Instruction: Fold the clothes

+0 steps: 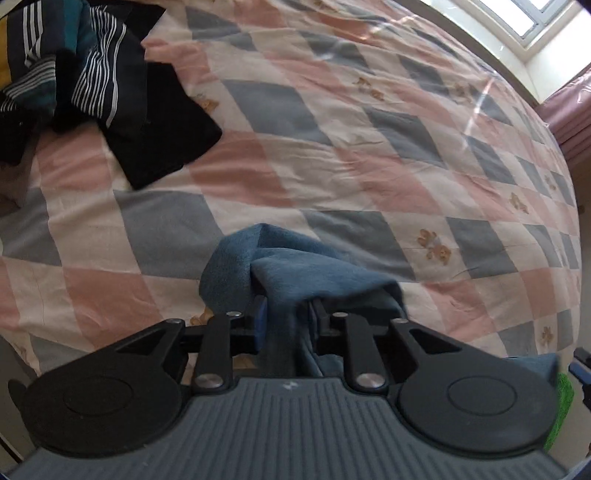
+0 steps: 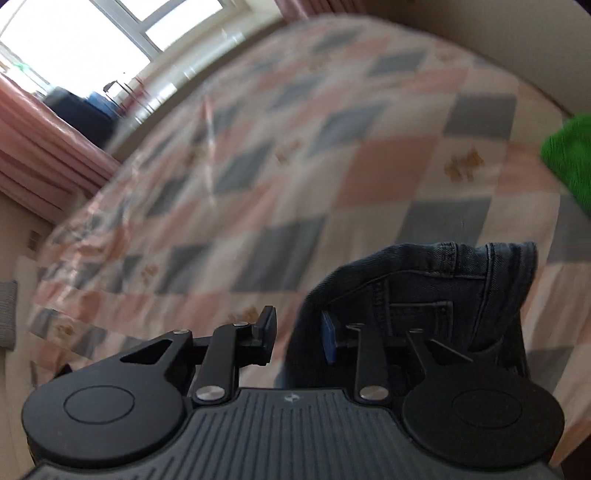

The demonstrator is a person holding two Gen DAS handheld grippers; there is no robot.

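My left gripper (image 1: 286,325) is shut on a bunched fold of blue denim jeans (image 1: 291,266) and holds it above the checked bedspread (image 1: 332,147). The cloth hangs over the right finger and down to the lower right. In the right wrist view the jeans (image 2: 443,291) show a pocket and seams, draped over the right finger. My right gripper (image 2: 299,332) has its jaws apart; the left fingertip (image 2: 267,325) is bare and the jeans edge hangs in the gap beside the blue right pad (image 2: 328,339).
A pile of dark striped clothes (image 1: 74,74) lies at the bed's far left. A green cloth (image 2: 569,155) lies at the right. Window (image 2: 110,29) and pink curtains (image 2: 44,147) stand beyond the bed.
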